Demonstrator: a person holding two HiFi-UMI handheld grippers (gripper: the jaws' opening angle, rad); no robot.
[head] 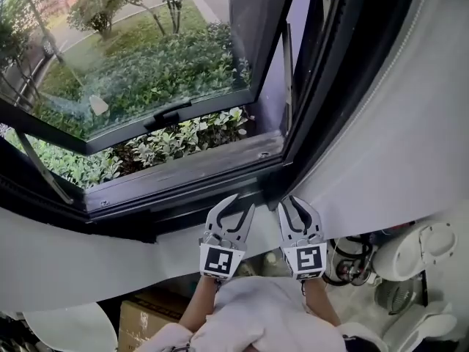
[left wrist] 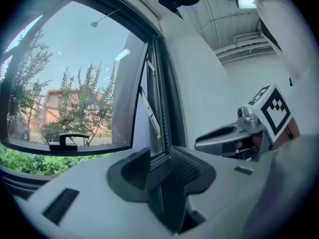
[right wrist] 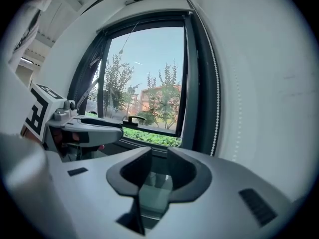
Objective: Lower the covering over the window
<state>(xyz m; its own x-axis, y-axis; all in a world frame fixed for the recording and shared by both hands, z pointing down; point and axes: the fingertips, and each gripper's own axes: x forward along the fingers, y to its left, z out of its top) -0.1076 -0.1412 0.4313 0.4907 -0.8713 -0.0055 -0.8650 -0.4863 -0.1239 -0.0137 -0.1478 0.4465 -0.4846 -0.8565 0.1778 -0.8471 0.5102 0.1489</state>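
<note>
Right gripper view: right gripper [right wrist: 158, 156] and left gripper [left wrist: 160, 163] sit side by side, jaws wide, empty. Ahead-right of the right gripper, 1 bead chain [right wrist: 216, 98] hangs along the window frame [right wrist: 199, 83]: likely light, limp, slippery; pinch it low. Blind itself unseen.

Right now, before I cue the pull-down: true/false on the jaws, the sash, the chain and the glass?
1. The left gripper and right gripper both have their jaws apart with nothing gripped. True.
2. The window sash is shut. False: it is swung open outward.
3. A bead chain hangs along the right side of the window frame. True.
4. The right gripper holds the bead chain. False: the chain hangs apart from it, off to its right.
5. A covering already hides the glass. False: the glass is bare.
</note>
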